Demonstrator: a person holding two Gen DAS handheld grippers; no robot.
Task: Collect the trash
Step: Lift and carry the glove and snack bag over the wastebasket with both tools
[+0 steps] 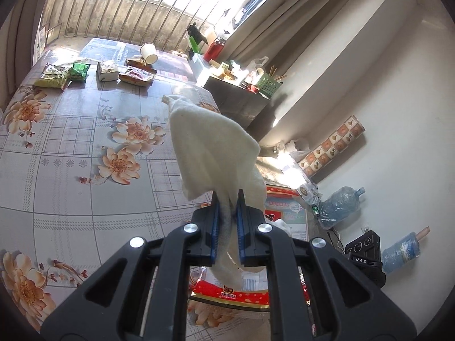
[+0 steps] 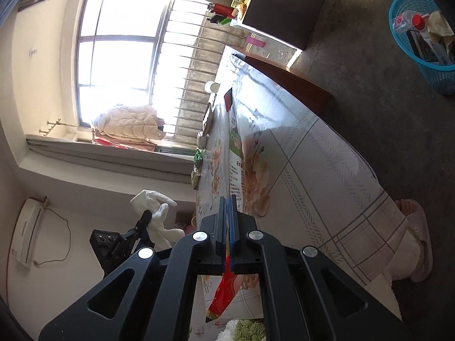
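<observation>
Both the left gripper (image 1: 227, 196) and the right gripper (image 2: 227, 199) are built of matte black plastic arms with long cut-out slots, joined by round silver screws (image 1: 190, 228). Blue ribbed pads (image 1: 241, 227) line the inner faces of their fingers. The person's foot wears a pale pink slipper (image 2: 418, 244) with an open toe.
</observation>
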